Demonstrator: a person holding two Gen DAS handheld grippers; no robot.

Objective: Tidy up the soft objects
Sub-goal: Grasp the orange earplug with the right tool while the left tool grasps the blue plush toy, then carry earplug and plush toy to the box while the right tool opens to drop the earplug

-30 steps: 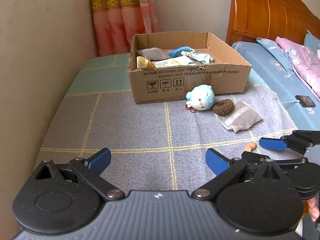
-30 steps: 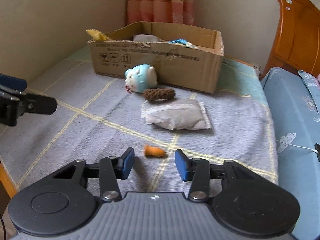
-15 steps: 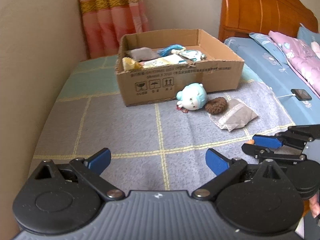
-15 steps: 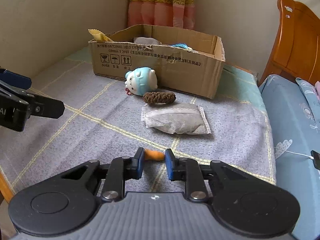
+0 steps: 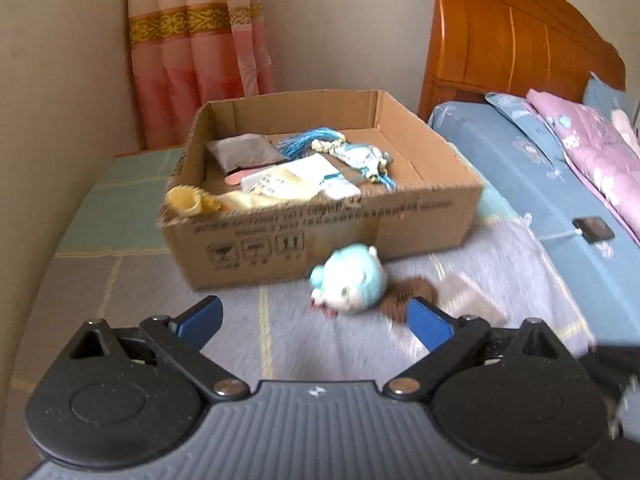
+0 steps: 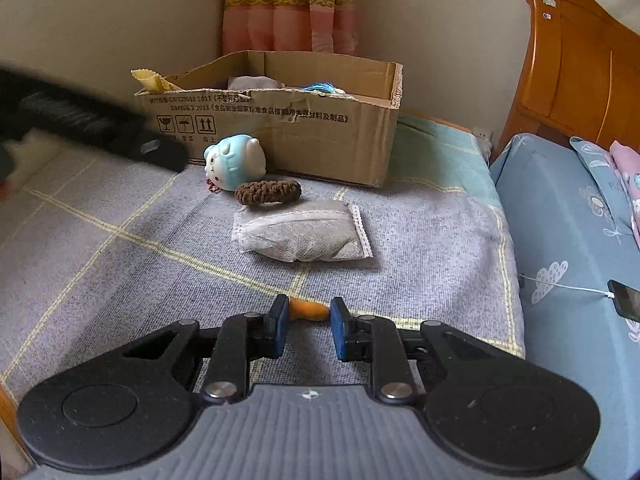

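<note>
Checked blanket (image 6: pixel 120 280) (grey, by curtain (image 6: pixel 288 4)) under right tool (image 6: pixel 307 318) pinching orange piece (image 6: pixel 310 310), left tool (image 5: pixel 314 320) spread

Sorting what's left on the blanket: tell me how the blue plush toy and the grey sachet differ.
The blue plush toy is round and plump; the grey sachet is a flat, rectangular pouch.
The toy is pale blue and white with a face; the sachet is plain grey mesh with crimped white edges.
The toy sits right beside the cardboard box; the sachet lies farther from it, past the brown hair tie.
Both rest on the blanket, outside the box.
</note>
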